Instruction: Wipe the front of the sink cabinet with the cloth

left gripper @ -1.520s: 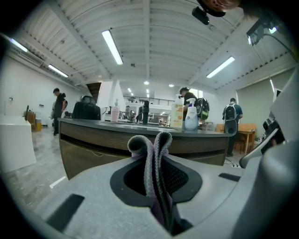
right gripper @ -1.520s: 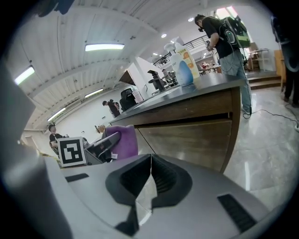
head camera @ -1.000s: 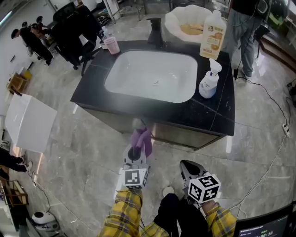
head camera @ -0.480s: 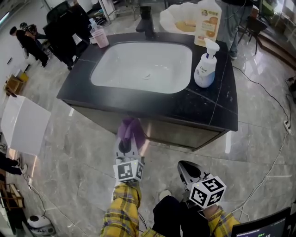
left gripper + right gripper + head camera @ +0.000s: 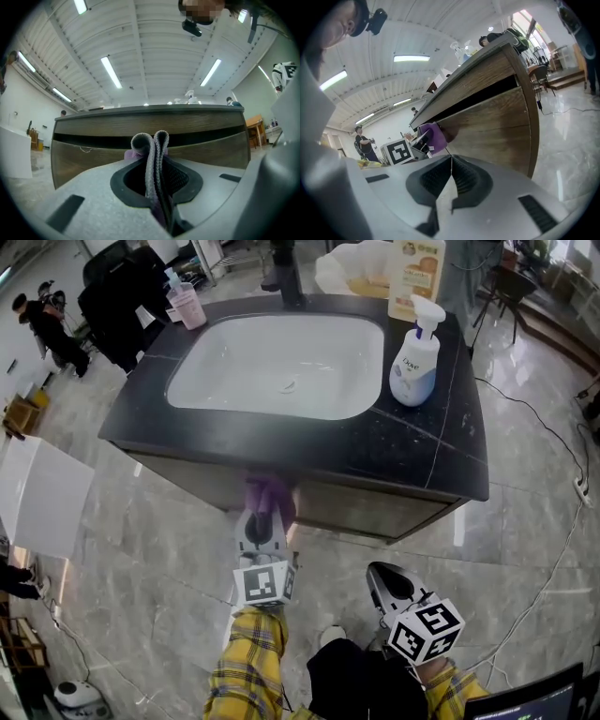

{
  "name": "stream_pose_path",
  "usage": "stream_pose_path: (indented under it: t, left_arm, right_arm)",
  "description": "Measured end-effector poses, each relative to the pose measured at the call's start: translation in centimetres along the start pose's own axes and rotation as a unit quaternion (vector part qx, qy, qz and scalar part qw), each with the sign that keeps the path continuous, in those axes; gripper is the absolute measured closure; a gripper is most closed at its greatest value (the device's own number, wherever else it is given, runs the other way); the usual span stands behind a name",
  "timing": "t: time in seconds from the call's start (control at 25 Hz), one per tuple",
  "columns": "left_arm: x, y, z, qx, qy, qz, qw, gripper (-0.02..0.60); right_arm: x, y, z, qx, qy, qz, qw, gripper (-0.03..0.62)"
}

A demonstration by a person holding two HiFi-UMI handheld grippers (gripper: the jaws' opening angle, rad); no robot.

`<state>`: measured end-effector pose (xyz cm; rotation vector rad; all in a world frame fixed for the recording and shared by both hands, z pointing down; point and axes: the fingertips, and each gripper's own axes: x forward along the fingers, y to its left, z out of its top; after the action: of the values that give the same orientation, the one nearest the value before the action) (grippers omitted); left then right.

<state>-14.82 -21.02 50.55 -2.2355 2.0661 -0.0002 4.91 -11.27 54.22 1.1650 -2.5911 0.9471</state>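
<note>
Left hand-held gripper (image 5: 265, 514) is clamped on the purple cloth (image 5: 269, 491). In the left gripper view the folded grey-purple edge of the cloth (image 5: 153, 159) sticks up between the pinched jaws. The cloth is pressed on the wood front of the sink cabinet (image 5: 375, 507), left of middle, just under the counter's overhang. From the right gripper view the cloth (image 5: 433, 135) touches the wood panel (image 5: 497, 126) right below the dark gap, and the left gripper's marker cube (image 5: 399, 151) sits behind it.

Right hand-held gripper (image 5: 386, 579) is empty, jaws closed together, held low near the floor and well apart from the cabinet.

Up on the black counter (image 5: 441, 460): a white sink basin (image 5: 281, 362), a dark faucet (image 5: 286, 277), and a pink cup (image 5: 190, 307) at the back left. A white pump bottle (image 5: 414, 367) right of the basin looks like it says "Dove". Behind it is a taller bottle with an orange label (image 5: 417, 277), print too small to read.
</note>
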Motion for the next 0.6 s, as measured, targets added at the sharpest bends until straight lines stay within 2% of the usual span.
stream_pose_path:
  t: [0.12, 0.4, 0.6]
  left_arm:
    - [0.0, -2.2, 0.1, 0.021, -0.002, -0.03, 0.9993, 0.54]
    - [0.3, -8.2, 0.8, 0.017, -0.013, -0.084, 0.9962, 0.54]
    - [0.3, -12.4, 0.9, 0.02, -0.018, -0.118, 0.9927, 0.54]
  right_arm:
    - [0.3, -0.2, 0.2, -0.006, -0.005, 0.001, 1.0, 0.588]
    - [-0.1, -0.8, 0.0, 0.011, -0.013, 0.004, 1.0, 0.588]
    - [-1.6, -2.6, 0.0, 0.041, -0.027, -0.013, 0.999, 0.588]
